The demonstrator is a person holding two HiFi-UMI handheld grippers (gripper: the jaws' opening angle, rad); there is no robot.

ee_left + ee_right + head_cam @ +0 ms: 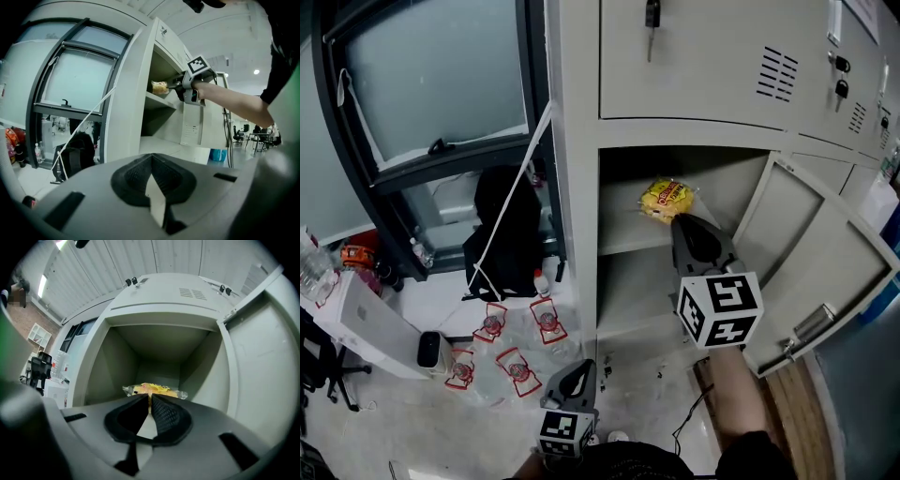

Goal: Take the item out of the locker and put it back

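A yellow snack packet [666, 199] sits at the front of the open locker compartment [623, 173], just over its shelf [628, 246]. My right gripper [678, 220] reaches level into the compartment, and its jaws are shut on the packet's near edge [152, 389]. From the left gripper view the packet [159, 87] shows at the tip of the right gripper [178, 87]. My left gripper [579, 370] hangs low in front of the locker, jaws shut [151, 159] with nothing between them.
The locker door [811, 253] stands swung open to the right. A second shelf [628, 291] lies below. A black bag [502, 234], several packed bottles [516, 342] and a white box [370, 323] lie on the floor at left. Keys hang in the upper locker doors [652, 19].
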